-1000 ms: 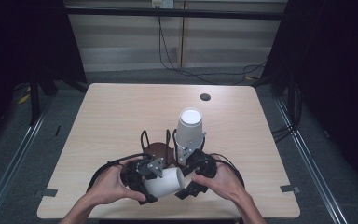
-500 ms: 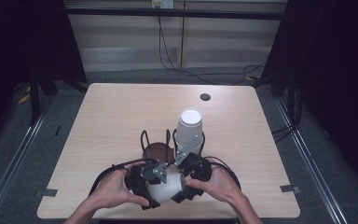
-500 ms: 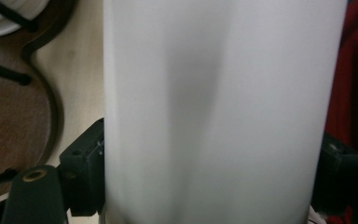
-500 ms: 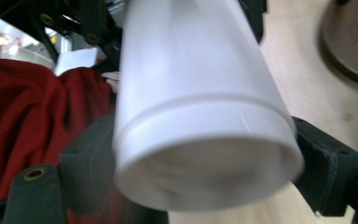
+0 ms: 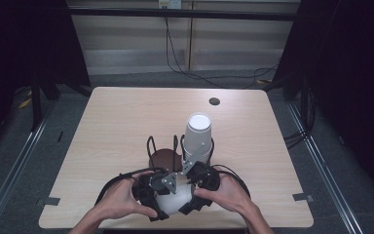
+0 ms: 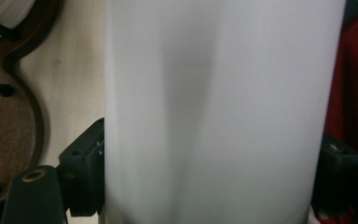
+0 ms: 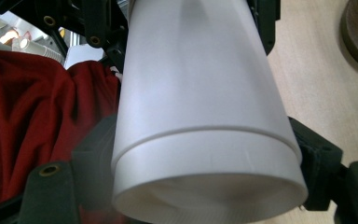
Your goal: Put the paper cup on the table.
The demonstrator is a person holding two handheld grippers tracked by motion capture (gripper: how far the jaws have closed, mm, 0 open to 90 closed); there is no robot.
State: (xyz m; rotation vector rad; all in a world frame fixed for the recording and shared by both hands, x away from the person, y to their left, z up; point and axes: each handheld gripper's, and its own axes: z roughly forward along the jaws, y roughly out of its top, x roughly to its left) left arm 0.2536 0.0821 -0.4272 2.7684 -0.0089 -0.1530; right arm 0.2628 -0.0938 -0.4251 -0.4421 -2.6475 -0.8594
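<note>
The wooden table [image 5: 126, 126] carries a dark brown cup holder [image 5: 163, 157] with black wire loops; an inverted stack of white paper cups [image 5: 197, 136] stands in it. No writing is legible. A single white paper cup [image 5: 173, 200] lies on its side at the near edge, grasped by both tools: the left gripper [image 5: 151, 195] clamps its body, and the right gripper [image 5: 199, 187], jaws just closing, presses its rim end.

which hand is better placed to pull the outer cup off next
Right, probably. The right gripper, whose fingers have just been closing, sits around the rim end of the white cup, where an outer cup shows a seam. The left gripper clamps the body, suited to anchoring.
</note>
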